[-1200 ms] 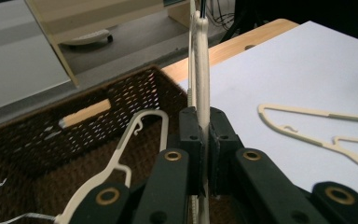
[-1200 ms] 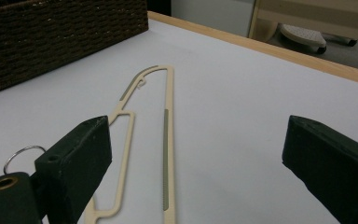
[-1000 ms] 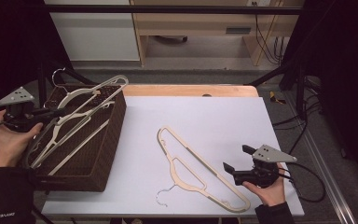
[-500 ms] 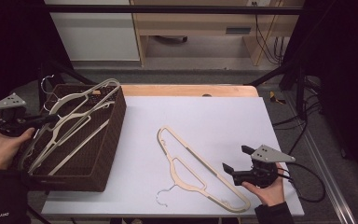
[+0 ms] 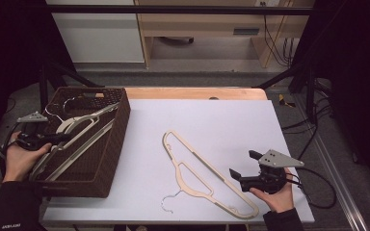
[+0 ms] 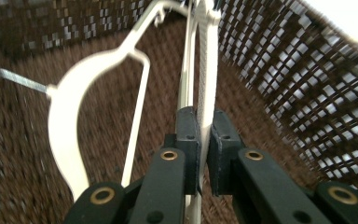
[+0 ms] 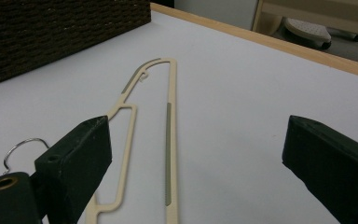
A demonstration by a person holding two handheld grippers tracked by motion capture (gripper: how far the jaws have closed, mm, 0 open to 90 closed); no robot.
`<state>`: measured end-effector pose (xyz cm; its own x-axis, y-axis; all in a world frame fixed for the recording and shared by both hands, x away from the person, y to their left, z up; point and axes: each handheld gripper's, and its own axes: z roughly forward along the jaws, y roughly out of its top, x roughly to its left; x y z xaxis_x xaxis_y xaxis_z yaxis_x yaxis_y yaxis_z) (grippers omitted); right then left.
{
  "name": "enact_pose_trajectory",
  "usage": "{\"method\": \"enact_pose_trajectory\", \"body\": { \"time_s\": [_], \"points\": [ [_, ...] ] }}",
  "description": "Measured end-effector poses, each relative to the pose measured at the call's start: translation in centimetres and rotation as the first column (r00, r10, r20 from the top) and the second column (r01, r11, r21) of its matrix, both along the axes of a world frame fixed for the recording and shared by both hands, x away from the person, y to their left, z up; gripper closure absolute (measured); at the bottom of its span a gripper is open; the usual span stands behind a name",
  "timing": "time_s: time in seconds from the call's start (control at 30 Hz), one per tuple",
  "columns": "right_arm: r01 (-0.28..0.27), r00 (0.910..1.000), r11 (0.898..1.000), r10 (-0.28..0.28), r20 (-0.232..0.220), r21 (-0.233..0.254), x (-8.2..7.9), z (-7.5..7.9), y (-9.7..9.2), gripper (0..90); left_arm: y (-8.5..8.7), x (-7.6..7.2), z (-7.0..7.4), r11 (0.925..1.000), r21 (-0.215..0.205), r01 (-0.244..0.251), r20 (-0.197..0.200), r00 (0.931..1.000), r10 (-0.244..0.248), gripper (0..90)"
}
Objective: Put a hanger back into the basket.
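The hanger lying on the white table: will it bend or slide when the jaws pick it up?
The hanger looks thin and flat, so probably light and slightly springy. Lying flush on the smooth table, it may slide when nudged. Its wire hook could snag.

The white table (image 5: 207, 120) is lit evenly from above and is the brightest surface in the high view, while the room on both sides of it sinks into near-black. That view is soft and slightly grainy. In the left gripper view the basket (image 6: 279, 70) weave and pale hanger (image 6: 74, 121) smear with motion blur. In the right gripper view the near black pads (image 7: 74, 163) are out of focus.
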<state>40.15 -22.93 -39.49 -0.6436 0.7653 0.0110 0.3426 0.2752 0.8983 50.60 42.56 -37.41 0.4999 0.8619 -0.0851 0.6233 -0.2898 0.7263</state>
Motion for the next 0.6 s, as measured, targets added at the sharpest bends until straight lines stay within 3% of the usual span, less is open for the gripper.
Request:
{"method": "enact_pose_trajectory", "body": {
  "time_s": [0.17,0.37,0.47,0.6],
  "points": [
    [-0.003,1.0,1.0,0.003,0.002,-0.004,0.0,-0.1,0.1,8.2,0.3,-0.6,-0.1,0.9981,-0.011,-0.061,0.014,0.998,0.061,80.9],
    [-0.006,1.0,1.0,0.006,0.003,-0.005,0.0,-0.1,0.1,8.3,0.3,-1.7,1.1,0.9869,-0.009,-0.161,0.097,0.9822,0.161,57.4],
    [-0.001,1.0,1.0,0.001,0.009,-0.003,0.0,0.0,0.0,8.3,0.0,-2.4,1.8,0.9864,-0.02,-0.163,0.141,0.9763,0.164,51.0],
    [0.002,0.9999,1.0,-0.002,0.016,0.01,-0.1,0.1,-0.1,8.6,-1.3,-3.5,2.6,0.9905,-0.049,-0.128,0.196,0.9713,0.135,42.2]
  ]
}}
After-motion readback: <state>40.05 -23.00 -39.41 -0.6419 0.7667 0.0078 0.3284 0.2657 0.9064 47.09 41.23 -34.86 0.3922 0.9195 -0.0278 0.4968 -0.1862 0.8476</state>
